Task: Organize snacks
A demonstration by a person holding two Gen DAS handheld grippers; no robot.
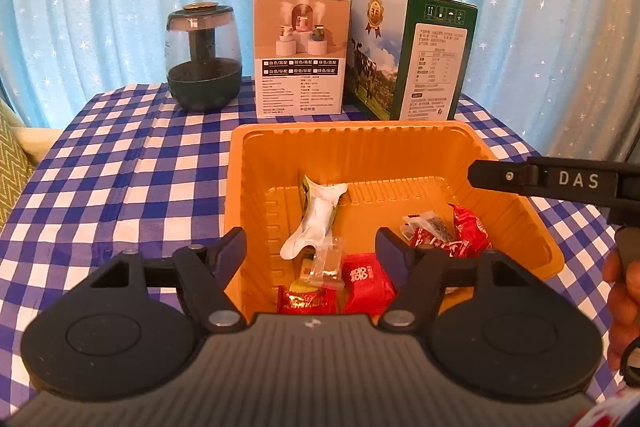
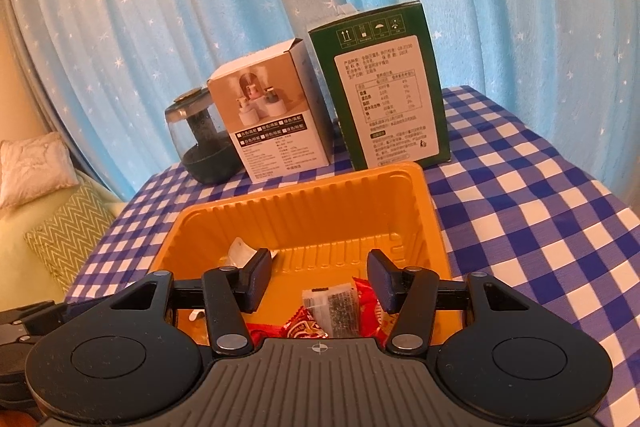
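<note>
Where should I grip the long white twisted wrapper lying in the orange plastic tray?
Grip the long white twisted wrapper across its narrow middle, descending from above with the open left tongs. It lies lengthwise along the orange plastic tray floor, apart from the red packets; its flared ends look flimsy.

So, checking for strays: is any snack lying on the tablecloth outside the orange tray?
No, every snack visible lies inside the orange tray; the checked tablecloth around it shows none.
</note>
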